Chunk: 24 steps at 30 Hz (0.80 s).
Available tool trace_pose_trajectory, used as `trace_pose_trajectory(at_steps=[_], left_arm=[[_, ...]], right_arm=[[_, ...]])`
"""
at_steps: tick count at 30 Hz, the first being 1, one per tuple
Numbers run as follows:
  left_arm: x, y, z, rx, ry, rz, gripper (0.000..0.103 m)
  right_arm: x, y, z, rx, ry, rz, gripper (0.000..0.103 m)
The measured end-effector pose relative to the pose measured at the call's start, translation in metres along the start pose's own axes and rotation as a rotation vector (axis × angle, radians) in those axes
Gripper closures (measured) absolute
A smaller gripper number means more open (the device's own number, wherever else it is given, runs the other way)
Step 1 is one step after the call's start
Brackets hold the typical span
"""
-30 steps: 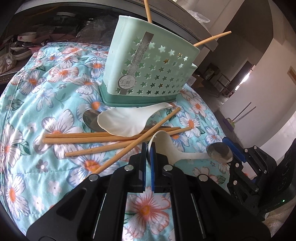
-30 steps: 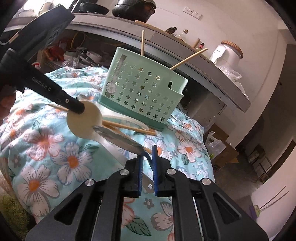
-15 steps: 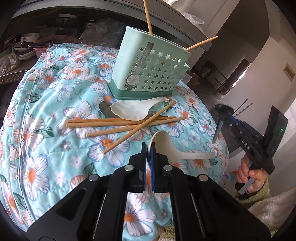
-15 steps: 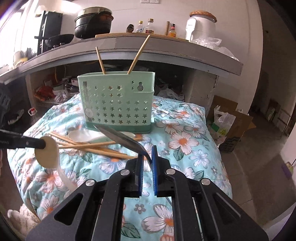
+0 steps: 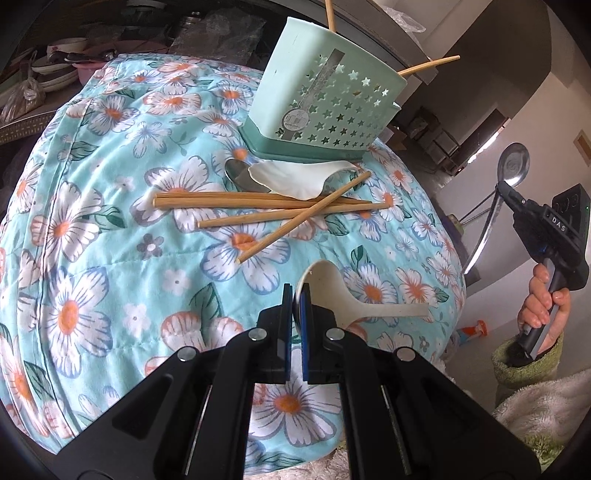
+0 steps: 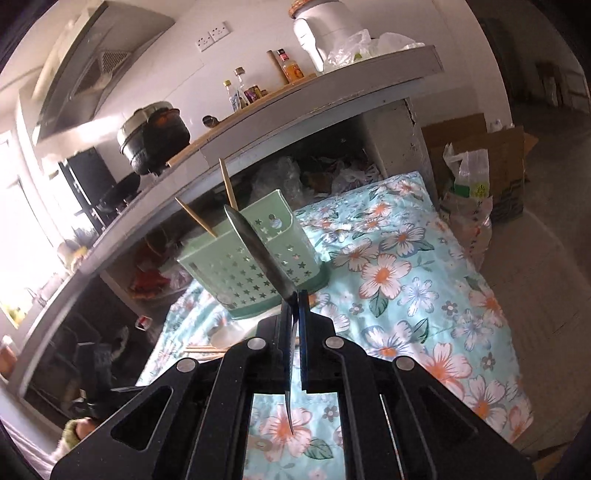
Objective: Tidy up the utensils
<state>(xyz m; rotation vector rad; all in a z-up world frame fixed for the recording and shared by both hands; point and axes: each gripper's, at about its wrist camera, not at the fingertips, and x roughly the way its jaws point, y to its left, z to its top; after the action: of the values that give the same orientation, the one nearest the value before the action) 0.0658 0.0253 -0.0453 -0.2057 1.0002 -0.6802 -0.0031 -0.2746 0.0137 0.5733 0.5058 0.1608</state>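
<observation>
Gripping a stiff, slippery metal spoon (image 6: 258,254) mid-handle, the right gripper (image 6: 294,295) is clamped on it near the green holder (image 6: 255,273) at twelve o'clock, while the left gripper (image 5: 294,295) pinches a light, chippable white spoon (image 5: 343,295) by its bowl rim.

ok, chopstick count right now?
6. Four lie crossed on the floral cloth before the green caddy. Two stand in the caddy. More may sit hidden inside.
</observation>
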Motion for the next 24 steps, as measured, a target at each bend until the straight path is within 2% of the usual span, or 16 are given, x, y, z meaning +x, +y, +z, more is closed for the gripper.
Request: trace_pose_trajectory(at_steps=[3, 5, 9, 17, 20, 23, 24], left_arm=[[-0.001, -0.005, 0.005, 0.034, 0.010, -0.003, 0.101], [-0.003, -0.010, 0.009, 0.069, 0.012, -0.002, 0.101], [-0.002, -0.027, 0.022, 0.172, 0.035, 0.010, 0.101], [0.040, -0.077, 0.057, 0.402, 0.148, 0.070, 0.101], [0.060, -0.088, 0.071, 0.411, 0.175, 0.087, 0.100], [0.074, -0.093, 0.082, 0.380, 0.171, 0.094, 0.090], [0.077, -0.093, 0.084, 0.360, 0.165, 0.092, 0.083]], right_arm=[[-0.002, -0.012, 0.000, 0.112, 0.054, 0.099, 0.099], [0.002, -0.021, -0.002, 0.172, 0.105, 0.130, 0.099], [0.023, -0.041, -0.012, 0.246, 0.233, 0.113, 0.099], [0.073, -0.086, -0.035, 0.345, 0.375, 0.059, 0.099], [0.086, -0.095, -0.042, 0.356, 0.397, 0.045, 0.099], [0.094, -0.101, -0.048, 0.353, 0.408, 0.027, 0.098], [0.096, -0.103, -0.050, 0.358, 0.412, 0.031, 0.098]])
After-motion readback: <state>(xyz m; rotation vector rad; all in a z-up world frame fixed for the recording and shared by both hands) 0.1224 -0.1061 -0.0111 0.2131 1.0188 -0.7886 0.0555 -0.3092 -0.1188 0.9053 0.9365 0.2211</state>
